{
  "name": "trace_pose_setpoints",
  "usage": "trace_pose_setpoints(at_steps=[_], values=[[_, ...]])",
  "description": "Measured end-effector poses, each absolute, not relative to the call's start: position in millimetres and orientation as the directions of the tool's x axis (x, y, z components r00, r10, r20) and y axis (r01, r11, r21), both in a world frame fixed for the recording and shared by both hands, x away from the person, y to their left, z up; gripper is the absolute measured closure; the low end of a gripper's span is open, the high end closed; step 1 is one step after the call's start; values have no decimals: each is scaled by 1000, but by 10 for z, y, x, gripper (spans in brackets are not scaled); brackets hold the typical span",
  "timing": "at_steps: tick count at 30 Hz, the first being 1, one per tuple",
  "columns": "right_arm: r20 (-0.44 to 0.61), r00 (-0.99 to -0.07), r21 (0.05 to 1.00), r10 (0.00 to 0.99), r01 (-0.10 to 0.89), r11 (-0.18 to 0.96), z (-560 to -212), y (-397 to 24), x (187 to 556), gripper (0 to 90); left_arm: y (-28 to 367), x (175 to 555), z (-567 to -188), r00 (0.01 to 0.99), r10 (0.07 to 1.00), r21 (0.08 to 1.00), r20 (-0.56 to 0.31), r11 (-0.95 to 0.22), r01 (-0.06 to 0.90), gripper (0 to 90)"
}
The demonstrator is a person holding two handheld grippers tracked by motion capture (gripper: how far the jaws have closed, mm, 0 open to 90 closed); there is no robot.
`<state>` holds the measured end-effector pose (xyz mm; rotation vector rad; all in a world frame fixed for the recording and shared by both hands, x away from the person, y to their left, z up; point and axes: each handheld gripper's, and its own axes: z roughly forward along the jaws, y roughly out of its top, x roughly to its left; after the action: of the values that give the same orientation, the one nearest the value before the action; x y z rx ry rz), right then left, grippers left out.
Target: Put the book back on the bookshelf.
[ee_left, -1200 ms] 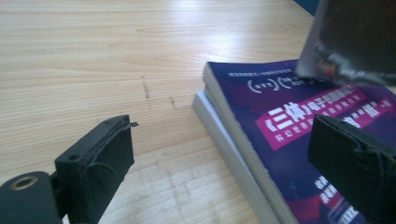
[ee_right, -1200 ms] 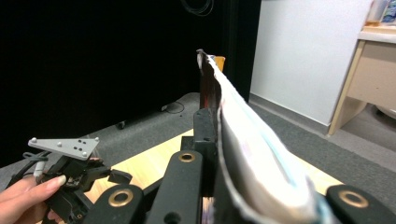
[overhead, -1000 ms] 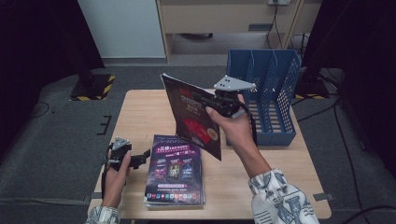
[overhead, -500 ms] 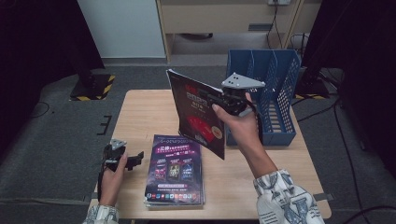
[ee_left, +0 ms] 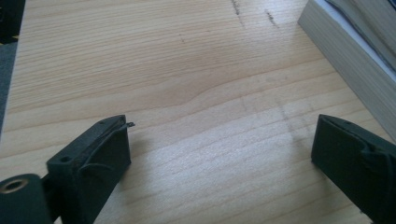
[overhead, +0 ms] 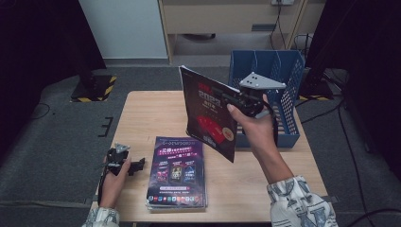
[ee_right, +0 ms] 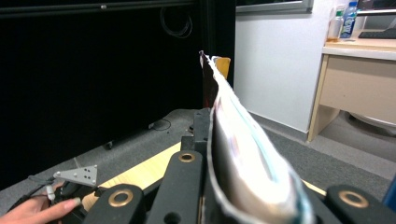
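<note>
Your right gripper (overhead: 236, 101) pinches the dark magazine (overhead: 208, 113), held up on edge above the table (overhead: 142, 113), the blue rack (overhead: 269, 94) at its 3 o'clock. Your right gripper view shows its curling page edges. Your left gripper (ee_left: 219, 154) gapes wide over bare wood, the magazine stack (overhead: 177, 172) at 3 o'clock. "2023" is printed on the cover.

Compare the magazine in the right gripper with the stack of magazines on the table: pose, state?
The held magazine stands upright in the air; the stack lies flat on the table. The right gripper is clamped on the held magazine; the stack is ungripped, with the left gripper open beside it. Both have dark, glossy covers.
</note>
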<state>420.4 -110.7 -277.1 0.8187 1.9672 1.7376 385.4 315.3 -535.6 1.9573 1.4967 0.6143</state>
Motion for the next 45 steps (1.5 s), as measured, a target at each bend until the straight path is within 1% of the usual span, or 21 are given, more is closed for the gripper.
trace_pose_setpoints(at_steps=[4, 30, 45], values=[[98, -743, 985, 662, 167, 42, -2727, -1216, 4176, 868, 3154, 3858, -5368, 264, 964, 703, 8, -193, 684, 12], [130, -653, 987, 746, 160, -32, -2469, -1908, 4034, 868, 3152, 3859, -5369, 264, 965, 703, 7, -192, 685, 9], [119, -564, 983, 817, 181, -18, -2404, -2221, 4083, 868, 3150, 3858, -5369, 262, 965, 703, 7, -191, 685, 10]])
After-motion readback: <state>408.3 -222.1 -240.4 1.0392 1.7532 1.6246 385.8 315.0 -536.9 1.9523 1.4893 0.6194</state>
